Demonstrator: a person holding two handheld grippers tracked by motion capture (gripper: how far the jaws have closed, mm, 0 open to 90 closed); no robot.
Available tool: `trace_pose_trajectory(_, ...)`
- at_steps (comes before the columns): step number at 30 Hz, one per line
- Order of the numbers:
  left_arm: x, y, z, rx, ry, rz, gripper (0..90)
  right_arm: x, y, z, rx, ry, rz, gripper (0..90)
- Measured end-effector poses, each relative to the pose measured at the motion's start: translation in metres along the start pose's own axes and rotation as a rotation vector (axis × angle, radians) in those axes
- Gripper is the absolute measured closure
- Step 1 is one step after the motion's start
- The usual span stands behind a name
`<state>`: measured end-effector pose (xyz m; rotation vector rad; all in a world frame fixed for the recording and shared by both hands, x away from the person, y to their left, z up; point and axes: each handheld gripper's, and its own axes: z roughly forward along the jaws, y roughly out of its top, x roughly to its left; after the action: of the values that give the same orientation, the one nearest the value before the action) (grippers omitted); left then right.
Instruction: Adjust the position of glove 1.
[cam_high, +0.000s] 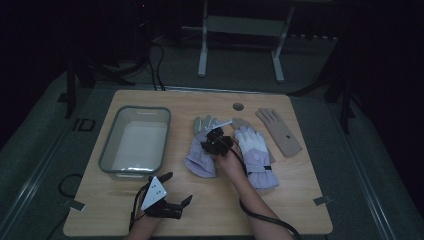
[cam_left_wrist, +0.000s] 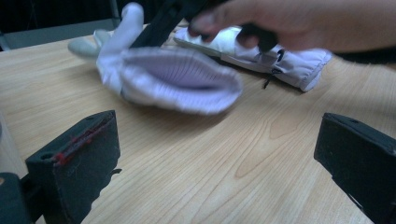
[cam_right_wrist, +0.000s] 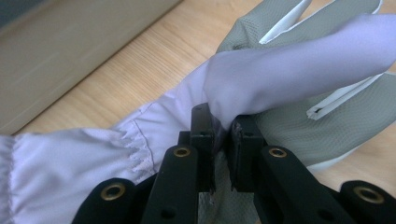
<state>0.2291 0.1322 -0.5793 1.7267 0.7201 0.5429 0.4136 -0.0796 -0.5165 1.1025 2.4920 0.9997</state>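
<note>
A lavender glove (cam_high: 200, 150) with a grey palm lies at the table's middle, its cuff toward me. My right gripper (cam_high: 216, 140) is shut on a fold of its lavender fabric (cam_right_wrist: 289, 70), which bunches up between the pads; the right gripper (cam_right_wrist: 223, 135) shows the pinch up close. In the left gripper view the glove (cam_left_wrist: 173, 79) looks partly raised off the wood, cuff opening facing the camera. My left gripper (cam_high: 177, 188) rests near the front edge, open, with nothing between its jaws; the left gripper (cam_left_wrist: 215, 158) has bare wood ahead of it.
A grey plastic bin (cam_high: 107, 145) stands at the left. A second lavender-and-white glove (cam_high: 256, 157) lies just right of my right hand, and a beige glove (cam_high: 280, 131) farther right. A round hole (cam_high: 238, 106) sits near the table's far edge.
</note>
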Motion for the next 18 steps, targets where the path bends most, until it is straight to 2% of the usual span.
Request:
trace_pose_trajectory(1,0.000,0.000,0.000,0.000,0.000,-0.001,0.6,-0.002,0.003,-0.014,0.000,0.000,-0.037,82.2)
trace_pose_trajectory(3,-0.001,0.000,0.000,0.001,0.001,0.000,0.6,-0.003,0.003,-0.020,-0.005,0.001,-0.046,82.2)
trace_pose_trajectory(6,0.000,0.000,0.000,0.004,0.003,0.001,0.6,-0.008,0.003,-0.047,-0.026,0.001,-0.109,82.1)
trace_pose_trajectory(8,-0.001,0.000,0.000,0.005,0.004,0.000,0.6,-0.010,0.002,-0.059,-0.036,-0.003,-0.129,82.1)
trace_pose_trajectory(9,-0.001,0.000,0.000,0.005,0.004,-0.001,0.6,-0.010,0.002,-0.059,-0.036,-0.003,-0.129,82.1)
trace_pose_trajectory(10,-0.001,0.000,0.000,0.005,0.005,0.000,0.6,-0.013,-0.001,-0.068,-0.045,-0.012,-0.143,82.0)
trace_pose_trajectory(12,-0.001,0.000,0.001,0.006,0.008,0.004,0.6,-0.013,-0.002,-0.070,-0.046,-0.016,-0.155,82.0)
trace_pose_trajectory(14,-0.002,0.000,0.001,0.009,0.010,0.006,0.6,-0.013,-0.008,-0.067,-0.024,-0.013,-0.177,81.8)
trace_pose_trajectory(17,-0.002,0.000,0.001,0.006,0.008,0.008,0.6,-0.015,-0.012,-0.058,-0.001,-0.016,-0.175,81.8)
trace_pose_trajectory(18,-0.002,0.000,0.001,0.006,0.008,0.010,0.6,-0.020,-0.016,-0.049,0.000,0.000,-0.178,81.8)
